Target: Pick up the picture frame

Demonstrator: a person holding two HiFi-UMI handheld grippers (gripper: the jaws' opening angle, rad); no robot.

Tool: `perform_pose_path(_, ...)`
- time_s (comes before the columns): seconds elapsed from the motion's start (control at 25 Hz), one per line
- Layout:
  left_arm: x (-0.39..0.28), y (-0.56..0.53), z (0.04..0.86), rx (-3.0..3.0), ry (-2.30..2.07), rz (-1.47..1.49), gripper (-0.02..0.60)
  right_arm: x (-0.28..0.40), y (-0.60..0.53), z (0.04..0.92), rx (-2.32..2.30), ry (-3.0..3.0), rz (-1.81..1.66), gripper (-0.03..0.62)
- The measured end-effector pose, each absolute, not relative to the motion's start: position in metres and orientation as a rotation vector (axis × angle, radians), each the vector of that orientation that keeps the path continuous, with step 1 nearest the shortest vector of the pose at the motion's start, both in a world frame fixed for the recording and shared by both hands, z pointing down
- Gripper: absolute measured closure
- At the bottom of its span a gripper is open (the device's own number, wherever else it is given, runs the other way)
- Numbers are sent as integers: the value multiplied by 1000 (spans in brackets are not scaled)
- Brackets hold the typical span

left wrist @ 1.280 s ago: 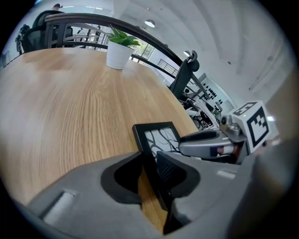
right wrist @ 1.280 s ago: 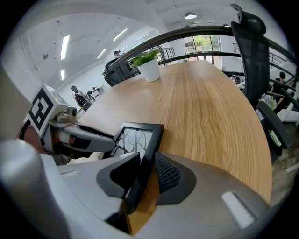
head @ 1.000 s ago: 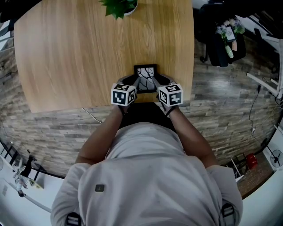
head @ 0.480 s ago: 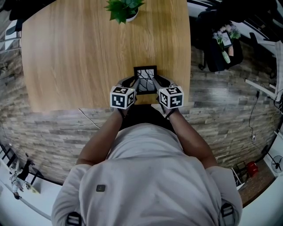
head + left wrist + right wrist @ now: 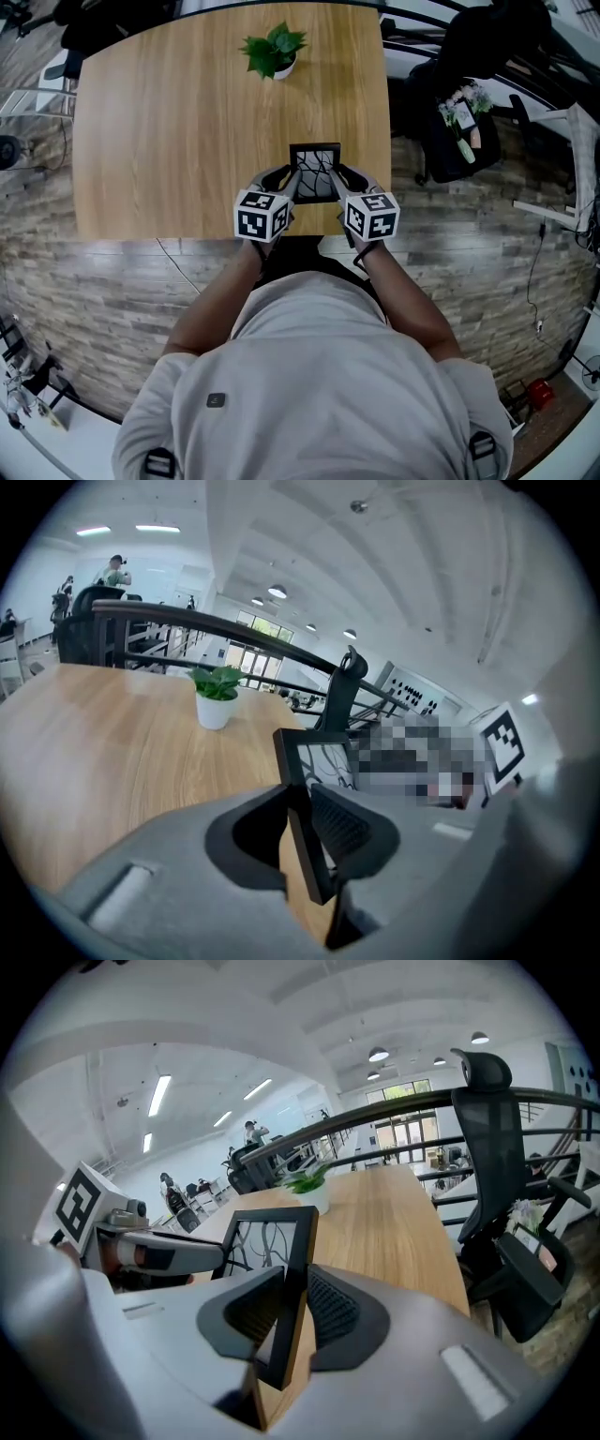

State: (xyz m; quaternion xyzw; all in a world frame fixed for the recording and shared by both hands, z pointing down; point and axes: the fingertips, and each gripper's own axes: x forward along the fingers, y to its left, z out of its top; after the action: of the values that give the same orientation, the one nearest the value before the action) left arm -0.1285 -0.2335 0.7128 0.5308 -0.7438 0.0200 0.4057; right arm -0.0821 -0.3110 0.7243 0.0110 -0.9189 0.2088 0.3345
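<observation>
The black picture frame (image 5: 315,172) with a branch drawing hangs above the near edge of the wooden table (image 5: 187,141), gripped from both sides. My left gripper (image 5: 292,180) pinches its left edge and my right gripper (image 5: 337,180) its right edge. In the left gripper view the frame (image 5: 314,761) stands edge-on between the closing jaws of the left gripper (image 5: 298,810), pads on both faces. The right gripper view shows the frame (image 5: 272,1241) clamped the same way in the right gripper (image 5: 292,1302), its jaws still tightening.
A small potted plant (image 5: 274,52) in a white pot stands at the far side of the table. A black office chair (image 5: 459,122) with items on it sits to the right of the table. Brick-pattern floor lies around the table.
Both grippers have risen together with the frame held between them, lifting it off the tabletop. The frame now sits higher and slightly farther up the head view.
</observation>
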Motion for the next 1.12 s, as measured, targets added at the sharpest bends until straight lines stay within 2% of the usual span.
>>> perform_pose_path(0.6,-138,-261,588,1496,-2126,24,499,-87,-337,587,74,-2699,396,505)
perform_pose_path(1.12,-140,-246,522,1534,-2259,36,500,-90,-325,522,44,-2834,363,507)
